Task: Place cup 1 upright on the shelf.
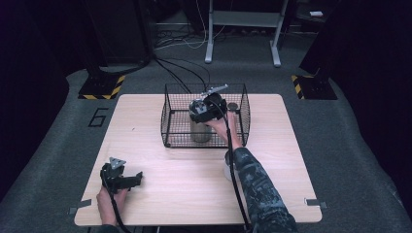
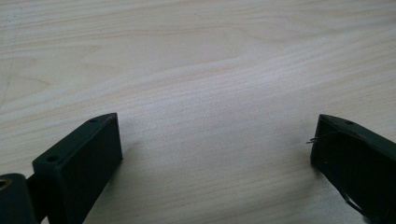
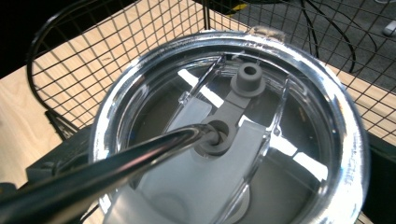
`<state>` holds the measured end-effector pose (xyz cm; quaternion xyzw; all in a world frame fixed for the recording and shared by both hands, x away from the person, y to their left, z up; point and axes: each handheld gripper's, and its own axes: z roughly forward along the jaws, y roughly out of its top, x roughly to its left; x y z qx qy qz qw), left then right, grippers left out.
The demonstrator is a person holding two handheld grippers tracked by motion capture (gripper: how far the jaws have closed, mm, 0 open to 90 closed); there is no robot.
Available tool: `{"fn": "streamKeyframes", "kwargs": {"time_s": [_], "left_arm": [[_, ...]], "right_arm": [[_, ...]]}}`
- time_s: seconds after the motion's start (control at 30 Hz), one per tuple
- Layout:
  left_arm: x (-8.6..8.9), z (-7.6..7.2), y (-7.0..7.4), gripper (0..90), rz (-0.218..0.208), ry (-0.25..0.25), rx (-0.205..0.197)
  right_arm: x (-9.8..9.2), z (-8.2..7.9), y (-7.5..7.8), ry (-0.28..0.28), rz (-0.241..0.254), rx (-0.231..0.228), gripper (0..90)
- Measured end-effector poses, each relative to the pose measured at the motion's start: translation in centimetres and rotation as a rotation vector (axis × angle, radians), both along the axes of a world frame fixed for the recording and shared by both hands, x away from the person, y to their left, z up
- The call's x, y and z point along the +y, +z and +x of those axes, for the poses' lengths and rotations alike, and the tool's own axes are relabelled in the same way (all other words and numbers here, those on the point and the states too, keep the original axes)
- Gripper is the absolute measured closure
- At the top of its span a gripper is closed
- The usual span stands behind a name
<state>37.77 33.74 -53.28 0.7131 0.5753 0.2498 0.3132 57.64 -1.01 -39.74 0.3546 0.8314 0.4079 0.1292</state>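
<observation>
A steel tumbler (image 1: 200, 132) stands inside a black wire basket (image 1: 170, 114) at the back middle of the table. My right gripper (image 1: 206, 110) reaches down into the basket and is shut on the tumbler's top. In the right gripper view the tumbler's clear lid (image 3: 303, 154) sits between the dark jaws of my right gripper (image 3: 217, 168), and a metal straw (image 3: 102, 175) passes through the lid's grey grommet (image 3: 215, 140). My left gripper (image 1: 137, 176) lies low over the table's front left, open, with bare wood between the jaws of the left gripper (image 2: 215, 144).
A white object (image 1: 227, 167) stands on the wooden table (image 1: 160, 194) just in front of the basket, partly hidden by the right forearm. A small dark round thing (image 1: 233, 106) lies in the basket's back right. Cables (image 1: 180, 70) run over the floor behind.
</observation>
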Motion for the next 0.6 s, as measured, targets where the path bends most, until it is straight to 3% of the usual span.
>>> {"fn": "streamKeyframes", "kwargs": {"time_s": [0.23,0.6], "left_arm": [[0.0,0.0,0.0,2.1,0.006,-0.005,0.004],[0.1,0.0,0.0,2.1,0.008,-0.005,0.004]], "right_arm": [[-0.6,-0.9,0.4,0.001,-0.011,-0.033,0.0],[-2.1,-2.2,1.2,0.039,0.033,-0.047,0.0]]}}
